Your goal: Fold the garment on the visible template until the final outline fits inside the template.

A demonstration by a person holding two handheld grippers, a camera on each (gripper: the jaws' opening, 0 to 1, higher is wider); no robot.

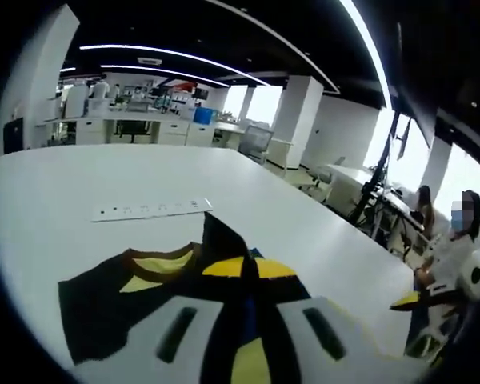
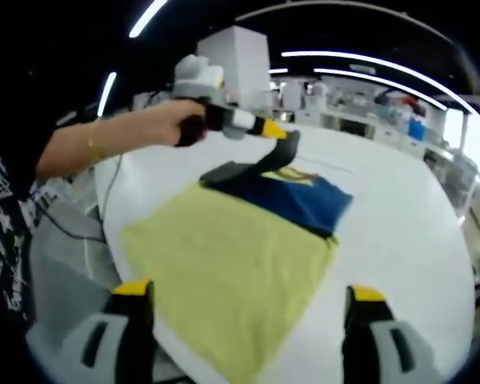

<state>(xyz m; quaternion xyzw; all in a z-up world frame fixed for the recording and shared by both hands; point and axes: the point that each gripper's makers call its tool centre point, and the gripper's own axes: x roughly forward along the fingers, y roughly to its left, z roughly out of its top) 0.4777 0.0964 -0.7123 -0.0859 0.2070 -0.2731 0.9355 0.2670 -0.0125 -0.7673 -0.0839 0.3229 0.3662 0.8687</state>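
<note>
the left hand-held gripper (image 2: 282,138), upper centre, is clamped on a lifted fold of the dark garment (image 2: 300,196) lying mid-frame on the white surface (image 2: 400,240); the right hand-held gripper (image 2: 248,308) is spread wide, holding nothing, over the yellow template (image 2: 224,272).

My left gripper (image 1: 248,320) is rising from the bottom of the frame, its jaws pinching a raised fold of the dark garment (image 1: 144,300) with yellow patches. The garment is lying on the white tabletop (image 1: 56,200), with a white strip (image 1: 150,210) above it.
</note>
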